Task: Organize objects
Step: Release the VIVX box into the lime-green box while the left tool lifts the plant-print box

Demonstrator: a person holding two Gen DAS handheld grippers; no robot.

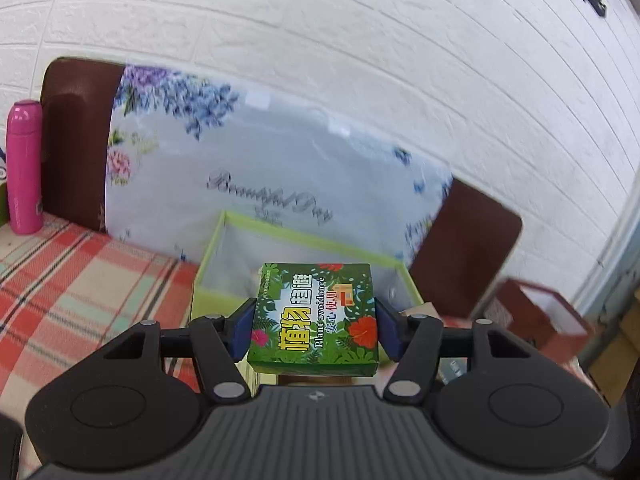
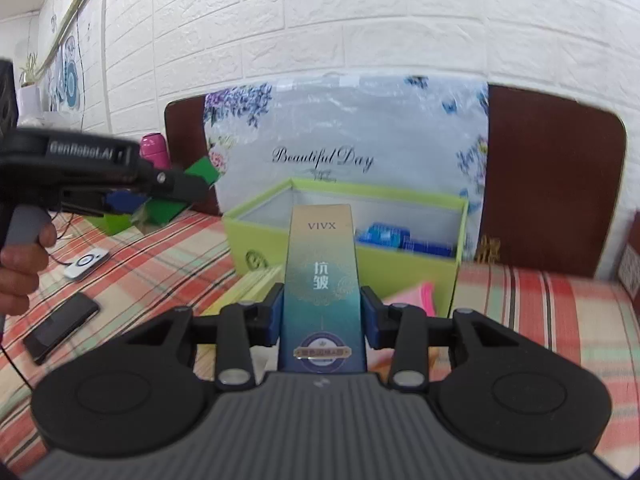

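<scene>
Here, left gripper gripping green carton, box rim beyond.

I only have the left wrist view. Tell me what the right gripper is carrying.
Observer: The right gripper is shut on a tall VIVX box, teal and gold, held upright.
Operator: Report what's already in the green bin.
Observer: Blue packages lie inside the green bin, toward its right side.
Operator: Say what's on the blanket left of that bin.
Observer: A black phone and a small white device lie on the plaid blanket.
Operator: Tell me where my left gripper sits from there.
Observer: The left gripper is left of the bin, holding the green box above the blanket.
</scene>
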